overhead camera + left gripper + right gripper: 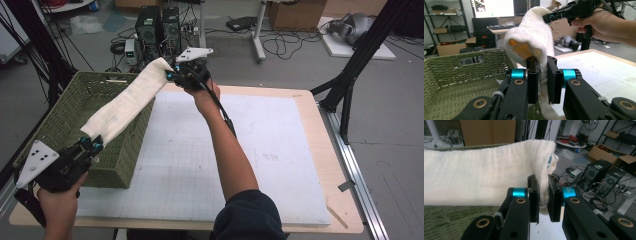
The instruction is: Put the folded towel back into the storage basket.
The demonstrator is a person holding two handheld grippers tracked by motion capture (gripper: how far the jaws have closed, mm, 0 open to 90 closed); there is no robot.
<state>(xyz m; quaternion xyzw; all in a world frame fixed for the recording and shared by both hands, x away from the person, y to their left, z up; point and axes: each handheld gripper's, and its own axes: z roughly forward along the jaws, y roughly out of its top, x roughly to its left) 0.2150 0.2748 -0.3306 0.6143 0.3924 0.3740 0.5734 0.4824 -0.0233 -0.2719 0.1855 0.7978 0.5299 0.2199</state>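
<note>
A folded cream cloth (127,100) stretches in the air above a green woven basket (65,107) at the table's left. My left gripper (94,145) is shut on the cloth's near end, by the basket's front right corner. My right gripper (172,75) is shut on the far end, above the basket's far right corner. In the left gripper view the cloth (534,32) rises from between the jaws of the left gripper (541,82) to the other gripper (549,17). The right gripper view has the cloth (479,177) running left from the right gripper (543,197).
A white gridded mat (235,150) covers the wooden table (325,150). The basket's wall (454,65) stands just left of the left gripper. Beyond the table's far edge are computer towers (160,25), cables and a black stand (350,75) at the right.
</note>
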